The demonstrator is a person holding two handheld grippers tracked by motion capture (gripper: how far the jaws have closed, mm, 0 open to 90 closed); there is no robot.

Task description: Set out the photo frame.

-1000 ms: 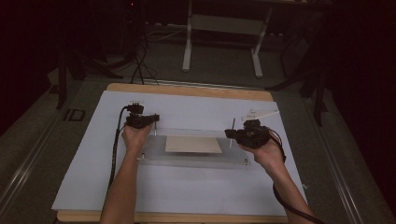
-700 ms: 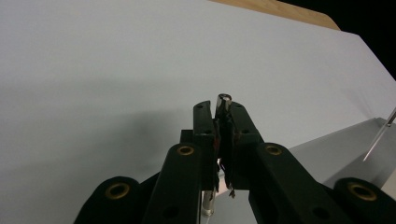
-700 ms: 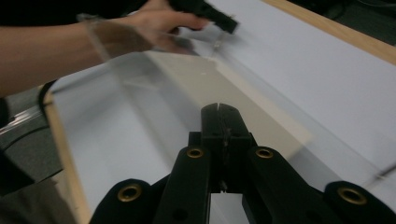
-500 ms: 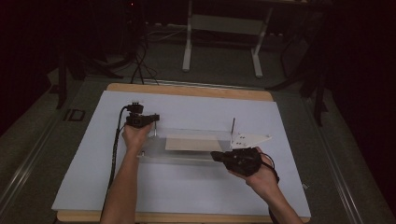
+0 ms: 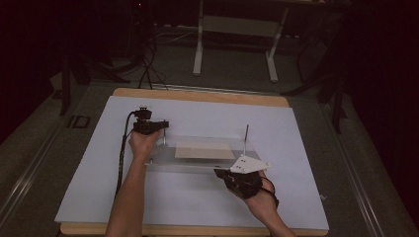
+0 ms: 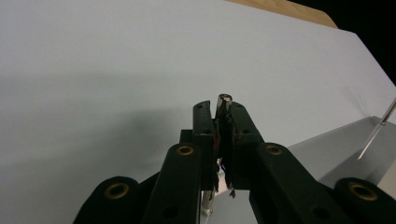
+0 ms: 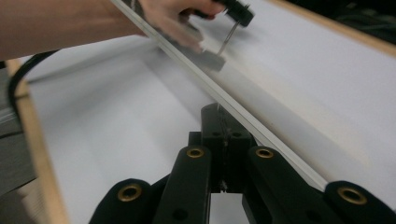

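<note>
At plate's near edge | right gripper [image 5: 221, 174] jaws together, empty | left gripper [image 6: 223, 108] clamped on post [image 6: 224, 99] | steady clear plate [image 5: 197, 163], approach low and slow.

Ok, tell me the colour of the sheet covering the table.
Pale blue-grey sheet over the wooden table; clearest in the high view.

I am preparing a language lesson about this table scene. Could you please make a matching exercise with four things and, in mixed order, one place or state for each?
Things:
1. left tool
2. right tool
3. clear rectangular acrylic plate
4. thin upright metal pin

Places or states:
A. lies flat on the white sheet
B. shut on a short metal post
C. shut, at the plate's near edge
D. stands at the plate's right end

Pairs: 1-B, 2-C, 3-A, 4-D
</note>
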